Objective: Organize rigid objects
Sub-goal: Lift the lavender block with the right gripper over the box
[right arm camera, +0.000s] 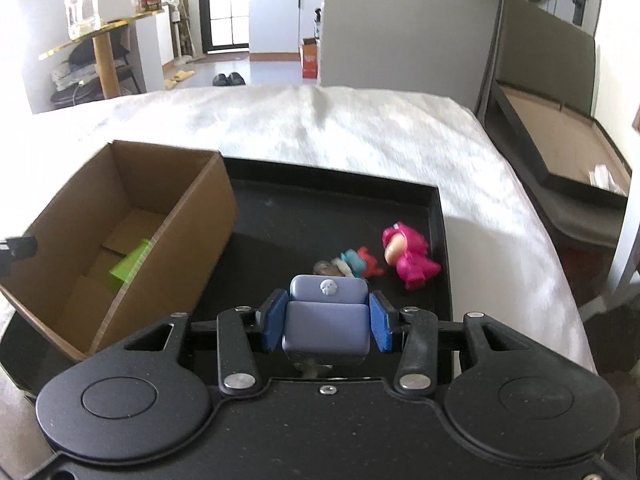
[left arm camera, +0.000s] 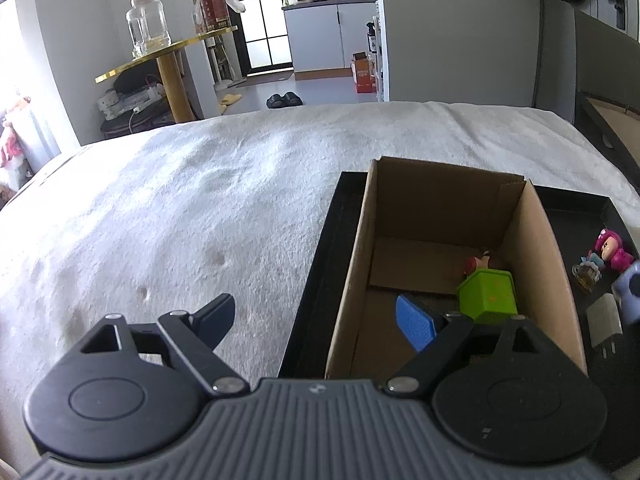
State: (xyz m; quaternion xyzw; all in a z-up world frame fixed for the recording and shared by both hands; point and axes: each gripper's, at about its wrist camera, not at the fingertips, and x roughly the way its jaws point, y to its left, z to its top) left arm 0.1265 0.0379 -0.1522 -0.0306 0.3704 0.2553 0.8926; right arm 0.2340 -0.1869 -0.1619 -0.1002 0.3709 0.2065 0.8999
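Right gripper [right arm camera: 326, 322] clamps a lavender block toy [right arm camera: 326, 320] between its blue pads [right arm camera: 379, 328], one pad on each side of it. Whether the toy is lifted or resting on the black tray [right arm camera: 336, 208] cannot be told. Just ahead of that gripper, a small teal-and-red figure [right arm camera: 356, 264] lies on the tray floor, touching or nearly touching a brownish piece beside it. A bit farther ahead and to the gripper's right lies a pink figure [right arm camera: 408, 258], on its side, near the tray's right wall. Ahead-left of the gripper stands an open cardboard box [right arm camera: 188, 232] inside the tray, a green block [right arm camera: 128, 266] on its floor.

Left gripper [left arm camera: 316, 318] is spread wide, nothing between the fingers. Its right finger with the blue pad [left arm camera: 416, 322] sits over the cardboard box [left arm camera: 536, 240] opening; its left finger hangs over the white bedcover [left arm camera: 180, 200], outside the tray. Just ahead of the right finger, the green block [left arm camera: 488, 294] sits in the box, a small red-topped figure [left arm camera: 476, 264] right behind it. Right of the box, on the tray, lies a white charger plug [left arm camera: 604, 318].
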